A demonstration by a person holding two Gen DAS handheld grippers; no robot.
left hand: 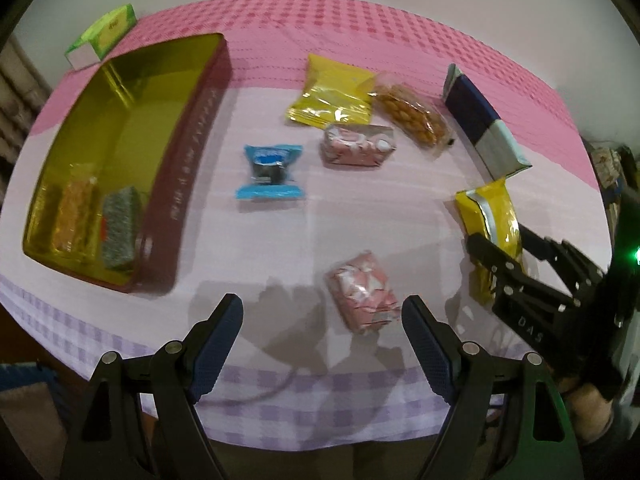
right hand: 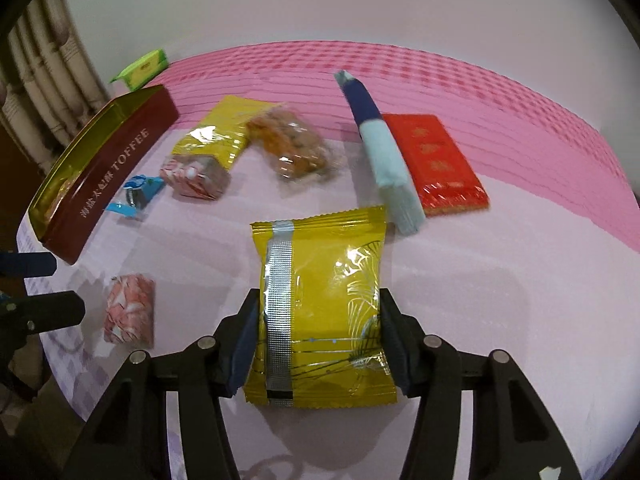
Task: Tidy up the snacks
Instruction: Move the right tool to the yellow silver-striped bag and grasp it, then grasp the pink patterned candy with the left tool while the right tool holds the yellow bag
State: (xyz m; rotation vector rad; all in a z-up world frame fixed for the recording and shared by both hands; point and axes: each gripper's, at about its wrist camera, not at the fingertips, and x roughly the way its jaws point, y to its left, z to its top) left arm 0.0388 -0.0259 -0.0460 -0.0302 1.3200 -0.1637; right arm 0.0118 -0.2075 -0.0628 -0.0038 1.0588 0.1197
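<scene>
- Right claw (right hand: pixel 318 344) is clamping the yellow snack packet (right hand: pixel 320 308) between both fingers, near the surface's (right hand: pixel 500 280) front edge.
- Left claw (left hand: pixel 322 320) is hanging open over the front edge, a pink candy pack (left hand: pixel 362 294) lying just ahead between its fingers.
- Toffee tin (left hand: pixel 176 184) is sitting at the left edge, holding two snacks.

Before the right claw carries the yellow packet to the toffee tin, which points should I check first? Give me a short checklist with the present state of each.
1. Right claw is shut on the yellow packet, fingers on both sides: ok.
2. Packet lifted off the tablecloth: cannot tell.
3. Toffee tin is open, no lid on it: ok.
4. Free room in the tin: two snacks lie at its near end, the rest is bare: ok.
5. Left claw is open, holds nothing, and is apart from the tin: ok.
6. Pink candy packet lies near the left claw, not under the right one: ok.
</scene>
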